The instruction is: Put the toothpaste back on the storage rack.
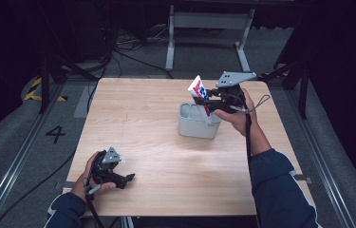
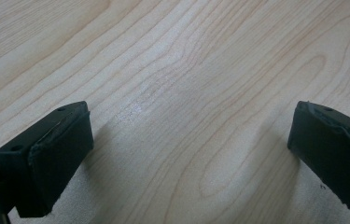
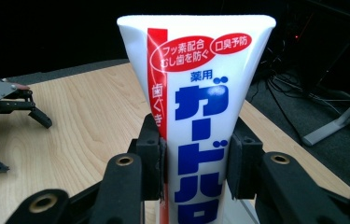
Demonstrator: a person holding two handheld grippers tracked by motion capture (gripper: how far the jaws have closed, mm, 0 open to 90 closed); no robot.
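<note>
Right gripper: the right gripper [image 1: 207, 101] hangs over the far right part of the table, its jaws clamped on either side of the white plastic toothpaste tube with red and blue print [image 3: 196, 116].
Tube: the tube stands tilted, its flat crimped end up and leaning toward the far left, its lower end down inside the grey plastic organiser box [image 1: 190, 127].
Box: it sits right of the table's centre, open on top, with a divider showing between compartments; I cannot tell which compartment the tube is in.
Left gripper: the left gripper [image 2: 189, 154] rests low at the near left corner of the table, jaws spread wide with only bare wood between them.
Table: the light wooden table [image 1: 142, 118] is bare between the two grippers, which are well apart.
In the way: the box's near wall hides the bottom of the tube.
Around: grey carpet floor [image 1: 19, 137], black cables [image 1: 118, 52] and a white metal stand frame [image 1: 209, 23] beyond the far edge.
</note>
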